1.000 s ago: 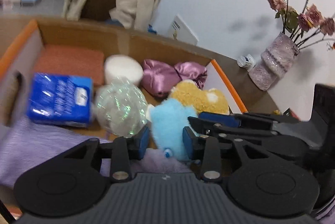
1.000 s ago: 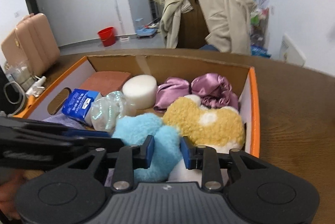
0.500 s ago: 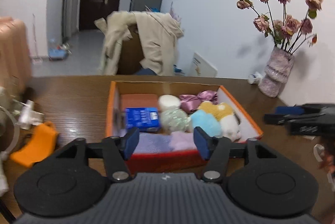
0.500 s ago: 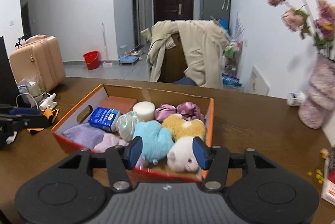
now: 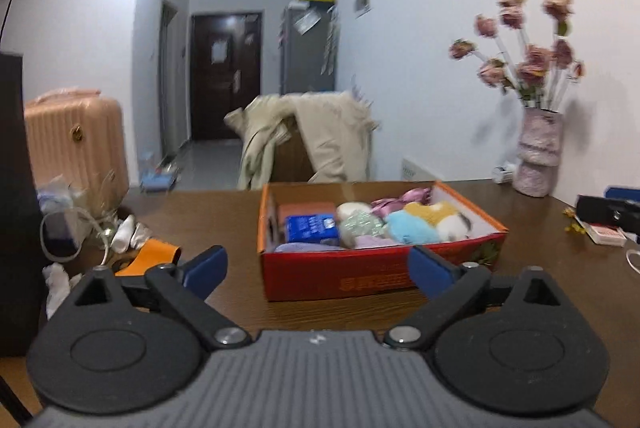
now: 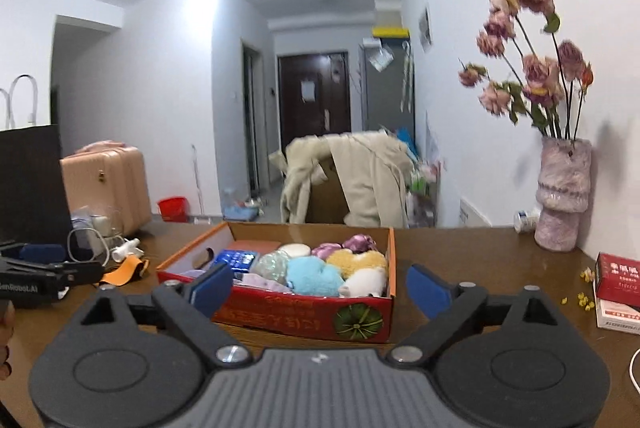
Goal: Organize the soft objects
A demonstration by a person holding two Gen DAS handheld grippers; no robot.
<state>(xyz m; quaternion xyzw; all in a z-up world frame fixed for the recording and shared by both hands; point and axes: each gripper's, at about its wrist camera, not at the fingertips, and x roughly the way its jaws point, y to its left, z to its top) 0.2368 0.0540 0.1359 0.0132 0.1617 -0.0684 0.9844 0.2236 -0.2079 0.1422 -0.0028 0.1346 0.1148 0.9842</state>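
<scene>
A red cardboard box (image 5: pixel 372 274) with an orange rim stands on the brown table; it also shows in the right wrist view (image 6: pixel 304 316). It holds soft things: a light blue plush (image 5: pixel 414 228) (image 6: pixel 312 274), a yellow plush (image 5: pixel 434 210) (image 6: pixel 360 260), a white plush (image 6: pixel 366 282), a blue tissue pack (image 5: pixel 310 228), a shiny mesh ball (image 5: pixel 362 224), purple satin cloth (image 5: pixel 400 198) and a lilac cloth (image 5: pixel 304 248). My left gripper (image 5: pixel 318 268) is open and empty, held back from the box. My right gripper (image 6: pixel 318 288) is open and empty, also back from the box.
A pink vase of dried roses (image 5: pixel 536 164) (image 6: pixel 562 196) stands at the back right by the wall. Red and white small boxes (image 6: pixel 616 292) lie at the right. Cables, an orange piece (image 5: pixel 150 256) and a black bag (image 6: pixel 30 184) clutter the left. A coat-draped chair (image 5: pixel 308 144) stands behind the table.
Both grippers pulled up and back from inside the box to well in front of it. Both jaws opened wide. The soft things stay in the box.
</scene>
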